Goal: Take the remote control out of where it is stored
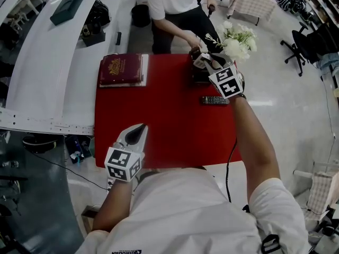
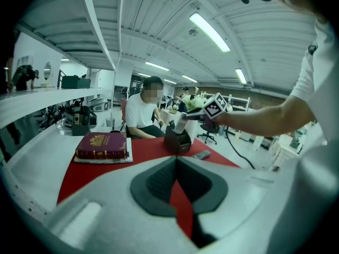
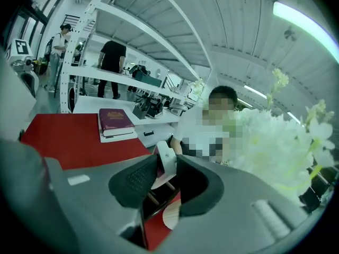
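Observation:
A white remote control [image 1: 203, 62] stands tilted above a dark holder box [image 1: 199, 76] at the far side of the red mat [image 1: 159, 120]. My right gripper [image 1: 205, 61] is shut on this remote, whose top shows between the pads [image 3: 166, 160]. In the left gripper view the white remote [image 2: 180, 122] hangs just over the box [image 2: 177, 141]. A second, dark remote [image 1: 214, 100] lies flat on the mat beside the box. My left gripper [image 1: 141, 127] hovers low near the mat's front edge, jaws together and empty.
A maroon book [image 1: 121, 69] lies at the mat's far left corner. White flowers [image 1: 237, 38] stand right of the box. A person sits opposite with a hand [image 1: 194, 40] by the box. A curved white counter [image 1: 47, 62] with gear runs along the left.

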### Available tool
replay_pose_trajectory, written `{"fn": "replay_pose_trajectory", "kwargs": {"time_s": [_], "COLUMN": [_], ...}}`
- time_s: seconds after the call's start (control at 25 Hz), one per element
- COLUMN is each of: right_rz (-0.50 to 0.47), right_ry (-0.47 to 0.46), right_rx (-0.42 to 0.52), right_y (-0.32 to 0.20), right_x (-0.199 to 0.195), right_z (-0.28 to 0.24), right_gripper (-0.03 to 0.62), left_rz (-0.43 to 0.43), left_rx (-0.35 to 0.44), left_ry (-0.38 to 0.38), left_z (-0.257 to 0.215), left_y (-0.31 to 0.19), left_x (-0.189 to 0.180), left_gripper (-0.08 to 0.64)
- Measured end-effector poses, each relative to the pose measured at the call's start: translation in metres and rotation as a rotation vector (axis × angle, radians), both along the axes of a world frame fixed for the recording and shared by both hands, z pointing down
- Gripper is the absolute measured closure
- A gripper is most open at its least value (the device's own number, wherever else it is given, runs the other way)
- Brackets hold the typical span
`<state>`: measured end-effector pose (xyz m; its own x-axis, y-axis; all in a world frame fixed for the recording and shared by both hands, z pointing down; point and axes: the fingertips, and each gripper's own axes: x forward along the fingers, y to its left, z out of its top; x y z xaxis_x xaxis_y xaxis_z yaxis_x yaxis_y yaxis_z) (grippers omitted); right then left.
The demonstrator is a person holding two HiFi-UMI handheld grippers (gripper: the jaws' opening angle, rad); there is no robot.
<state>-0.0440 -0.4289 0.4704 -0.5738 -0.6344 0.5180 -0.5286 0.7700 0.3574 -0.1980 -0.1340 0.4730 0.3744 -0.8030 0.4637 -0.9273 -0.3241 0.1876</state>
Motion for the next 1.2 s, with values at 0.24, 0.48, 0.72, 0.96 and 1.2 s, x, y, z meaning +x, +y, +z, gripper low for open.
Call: {"fn": "replay_pose_trajectory", "kwargs": {"time_s": [0.24, 0.48, 0.72, 0.96, 1.2], "right_rz": [0.01, 0.036, 0.108, 0.156, 0.218], "right_ry": [-0.009, -0.06, -0.159, -0.194, -0.202], "right_rx": [0.043, 0.062, 0.006, -0.031, -0.091], "right_y": [0.012, 0.03, 0.055, 0.082, 0.106], "right_x": [0.002, 0.012, 0.034, 0.055, 0.083], "right_z": [-0.022, -0.04, -0.04, -0.031, -0.005], "right_gripper": [0.476, 0.476, 0.476, 0.476, 0.476], "left_rz": [0.019, 0.036, 0.065, 0.12, 0.186], "left_rx": [0.016, 0.033, 0.049, 0.046, 0.049], "left_ry": [0.004, 0.01, 0.008, -0.002, -0.009], "left_z": [-0.004, -0.008, -0.012, -0.009, -0.009], "left_y": [0.004, 0.006, 0.006, 0.008, 0.007], "left_x": [0.002, 0.004, 0.008, 0.023, 0.043], "left_gripper": [0.56, 0.56, 0.559, 0.56, 0.56]}}
